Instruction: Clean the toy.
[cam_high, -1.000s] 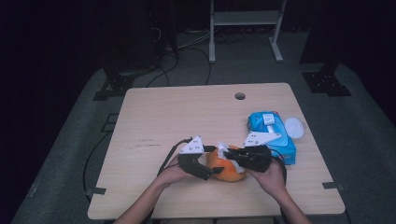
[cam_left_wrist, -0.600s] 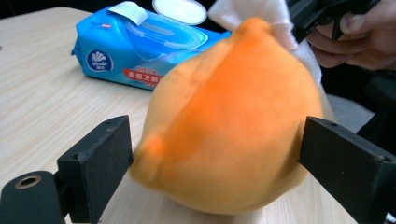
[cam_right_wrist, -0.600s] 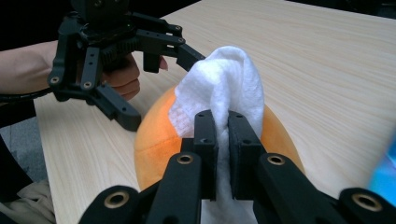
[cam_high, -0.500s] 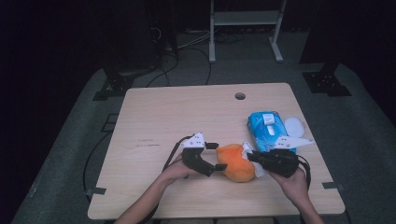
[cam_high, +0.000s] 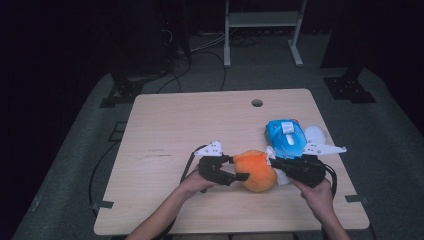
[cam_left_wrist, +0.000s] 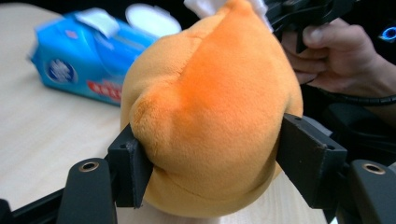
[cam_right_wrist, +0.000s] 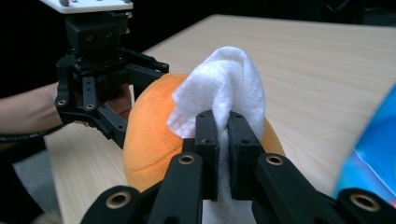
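On the worktop (cam_high: 165, 130), at lower centre of the high view, the orange plush toy (cam_high: 255, 170) sits clamped in the left gripper (cam_high: 235, 170) while the right gripper (cam_right_wrist: 223, 156), pinching a white wipe (cam_right_wrist: 224, 88), presses it on top, so wiping seems under way, not finished.

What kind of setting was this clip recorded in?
Probably a lab or recording studio, not a home: a lone wooden table on grey floor mats, dark surroundings, loose cables and a metal stand behind. On the table, two hand-held claws work an orange plush toy with a white wipe.
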